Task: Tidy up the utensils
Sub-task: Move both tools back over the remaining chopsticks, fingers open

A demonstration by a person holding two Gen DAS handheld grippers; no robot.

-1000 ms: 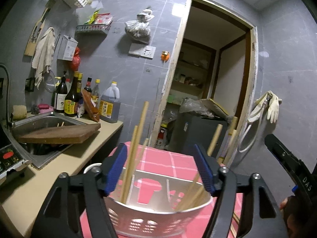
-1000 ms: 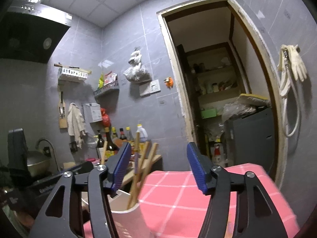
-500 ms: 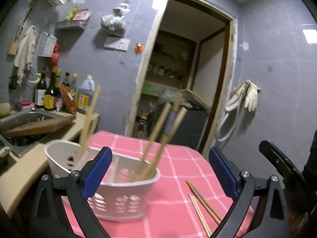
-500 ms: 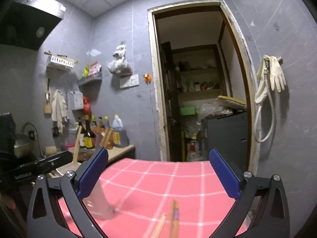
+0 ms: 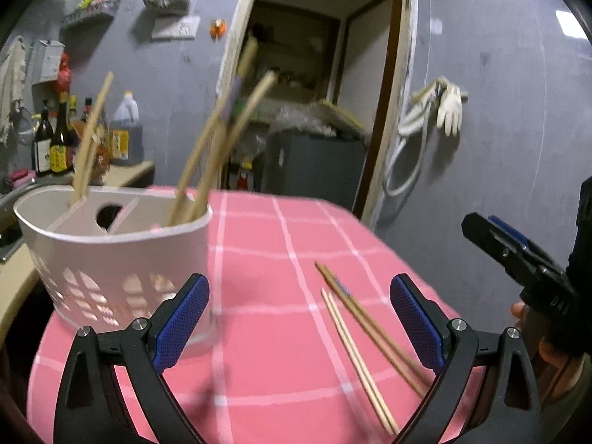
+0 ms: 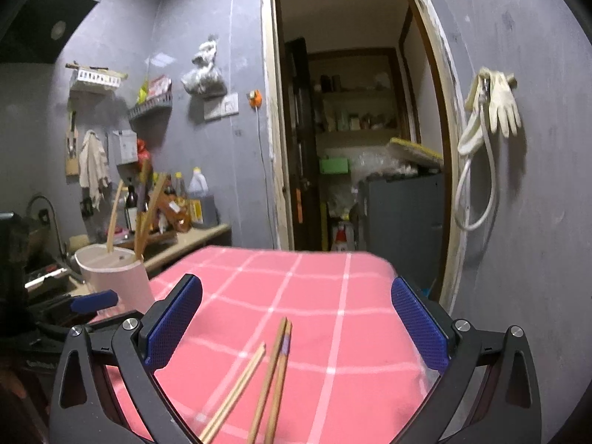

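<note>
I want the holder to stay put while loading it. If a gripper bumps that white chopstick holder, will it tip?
The white holder looks like thin perforated plastic, so probably light. Chopsticks in it lean tall above the rim, likely making it top-heavy. The pink cloth may let it slide.

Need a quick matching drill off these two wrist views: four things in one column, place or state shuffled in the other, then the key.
Things:
1. white perforated plastic utensil holder
2. loose wooden chopsticks
3. pale rubber gloves
4. left claw

Place or state:
A. hanging on the grey wall beside the doorway
B. lying flat on the pink checked tablecloth
C. open, nothing between its pads
D. standing on the cloth with chopsticks upright inside

Pairs: 1-D, 2-B, 3-A, 4-C
</note>
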